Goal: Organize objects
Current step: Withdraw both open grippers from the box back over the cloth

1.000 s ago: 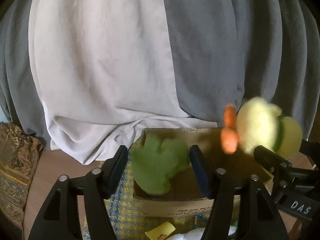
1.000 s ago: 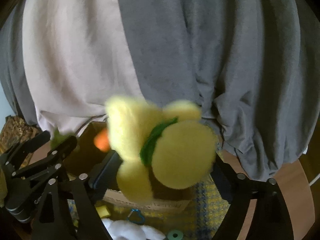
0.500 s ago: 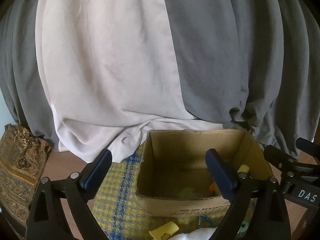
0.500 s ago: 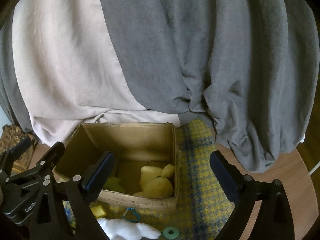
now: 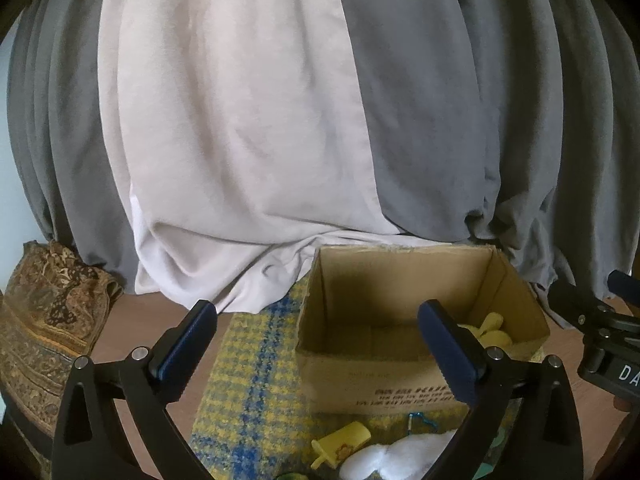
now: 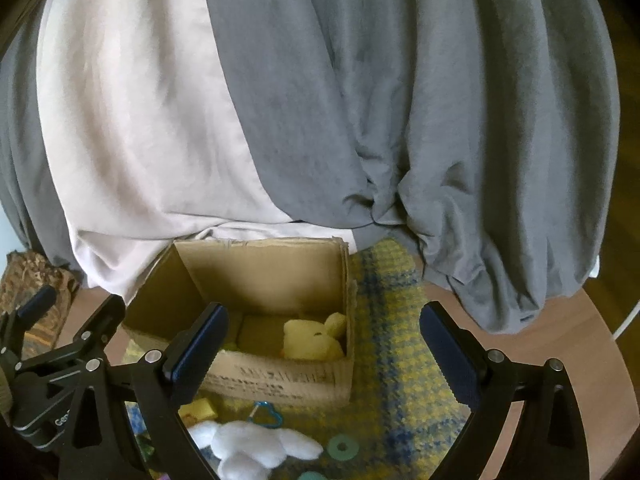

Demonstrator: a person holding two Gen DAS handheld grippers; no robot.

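Both grippers, left (image 5: 316, 334) and right (image 6: 322, 338), are held with fingers apart and empty. The white plush (image 6: 256, 446) lies close under them; its soft body could be pinched badly and dropped beside the box (image 6: 280, 376).

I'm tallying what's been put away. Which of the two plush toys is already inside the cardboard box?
The yellow plush, lying in the cardboard box at its right-hand corner. The white plush lies outside, on the checked cloth in front of the box.
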